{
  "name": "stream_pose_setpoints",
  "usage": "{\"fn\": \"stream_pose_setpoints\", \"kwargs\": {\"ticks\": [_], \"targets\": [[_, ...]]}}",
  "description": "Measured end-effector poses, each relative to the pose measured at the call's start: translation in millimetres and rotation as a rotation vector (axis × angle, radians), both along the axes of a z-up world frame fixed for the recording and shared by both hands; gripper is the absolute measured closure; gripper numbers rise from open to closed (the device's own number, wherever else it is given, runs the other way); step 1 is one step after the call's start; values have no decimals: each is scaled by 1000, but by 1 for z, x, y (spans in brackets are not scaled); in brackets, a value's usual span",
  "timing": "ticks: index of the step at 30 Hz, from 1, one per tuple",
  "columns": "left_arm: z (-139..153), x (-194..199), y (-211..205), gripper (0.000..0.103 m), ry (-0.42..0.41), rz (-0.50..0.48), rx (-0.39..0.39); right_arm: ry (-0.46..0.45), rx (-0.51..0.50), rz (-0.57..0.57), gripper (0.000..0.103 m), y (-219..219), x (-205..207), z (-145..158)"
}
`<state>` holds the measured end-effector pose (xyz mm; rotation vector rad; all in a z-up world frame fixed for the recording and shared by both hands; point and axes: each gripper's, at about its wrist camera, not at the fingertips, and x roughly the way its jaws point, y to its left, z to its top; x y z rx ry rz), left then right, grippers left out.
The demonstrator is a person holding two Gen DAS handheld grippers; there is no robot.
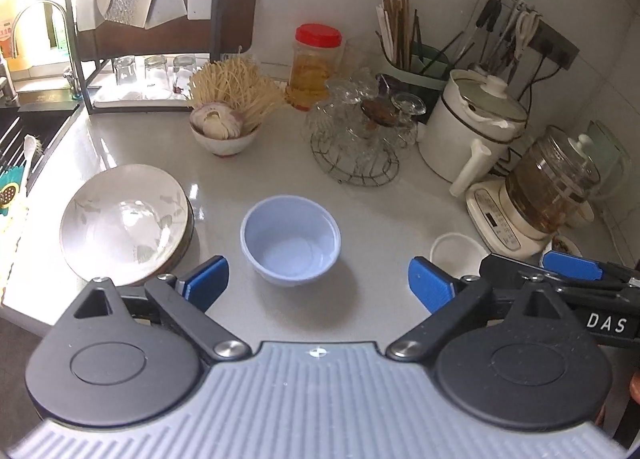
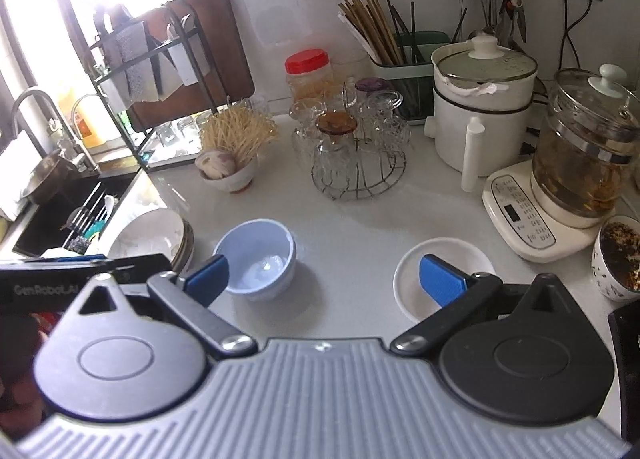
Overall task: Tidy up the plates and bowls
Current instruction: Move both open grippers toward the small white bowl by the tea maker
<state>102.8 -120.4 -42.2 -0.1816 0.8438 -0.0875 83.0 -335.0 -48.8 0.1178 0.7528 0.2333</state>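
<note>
A pale blue bowl stands upright on the white counter. To its left lies a stack of leaf-patterned plates. A small white bowl sits to the right. My left gripper is open, just short of the blue bowl, nothing between its blue pads. My right gripper is open too, its right pad over the white bowl's near side and its left pad in front of the blue bowl. Each gripper shows at the edge of the other's view.
Behind stand a bowl of noodles and garlic, a wire rack of glasses, a red-lidded jar, a white pot, a glass kettle on its base and a chopstick holder. The sink lies left; a patterned cup right.
</note>
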Motion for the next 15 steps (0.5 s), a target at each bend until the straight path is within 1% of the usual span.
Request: {"fn": "stream_pose_setpoints", "kwargs": {"ticks": [7, 11, 15], "targets": [[-2, -17, -8, 4, 6, 0, 9, 6, 2, -18, 0, -9, -17, 0], [-2, -21, -14, 4, 7, -11, 13, 4, -9, -33, 0, -14, -24, -2], [-5, -19, -22, 4, 15, -33, 5, 12, -4, -75, 0, -26, -30, -5]]}}
